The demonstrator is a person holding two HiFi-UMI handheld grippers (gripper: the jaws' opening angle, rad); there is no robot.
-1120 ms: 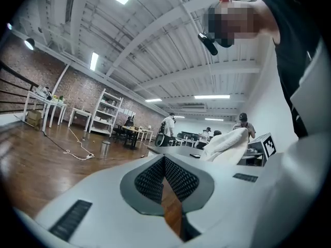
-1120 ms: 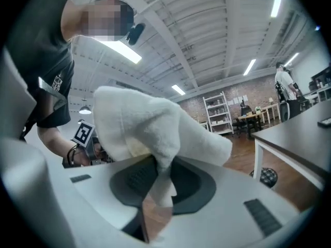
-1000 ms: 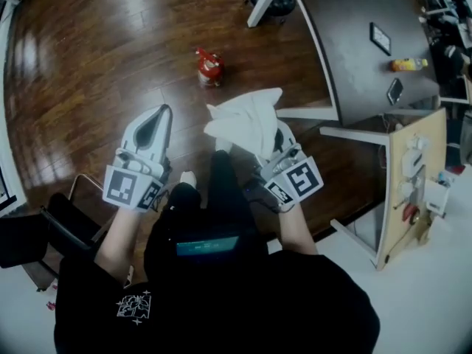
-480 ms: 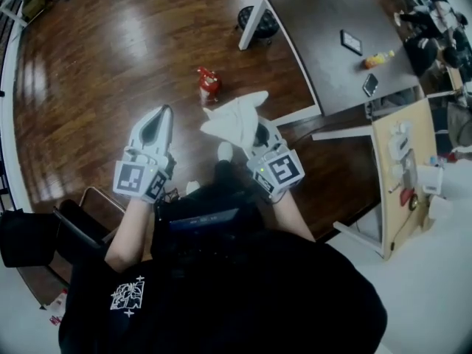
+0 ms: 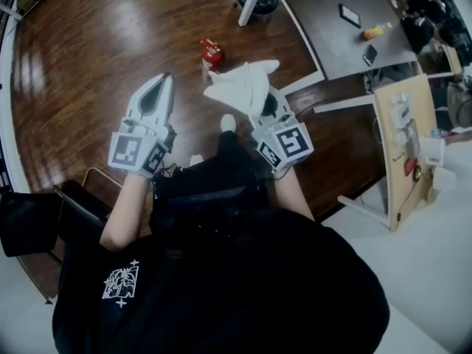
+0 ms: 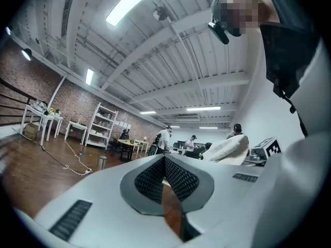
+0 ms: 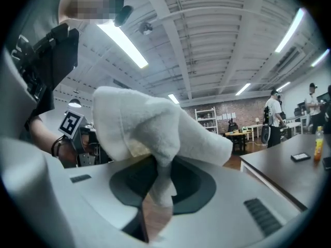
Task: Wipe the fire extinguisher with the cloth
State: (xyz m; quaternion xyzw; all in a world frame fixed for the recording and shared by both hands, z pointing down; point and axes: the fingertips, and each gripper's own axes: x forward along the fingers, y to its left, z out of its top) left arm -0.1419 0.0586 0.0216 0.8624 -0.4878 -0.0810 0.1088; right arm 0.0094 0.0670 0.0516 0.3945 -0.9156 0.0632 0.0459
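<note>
Right hand-held gripper is clamped on the white cloth, which bunches over its jaws. Left hand-held gripper is closed with nothing in it. Red fire extinguisher sits on the wood floor just ahead of both, untouched.

Floor ahead and left: bare dark wooden floor, open up to the small red fire extinguisher.
Right: grey table on a slanted white leg stands near the extinguisher.
Beyond: black round stool beside that leg.
Carried bulk: white terry cloth juts from the right gripper.
</note>
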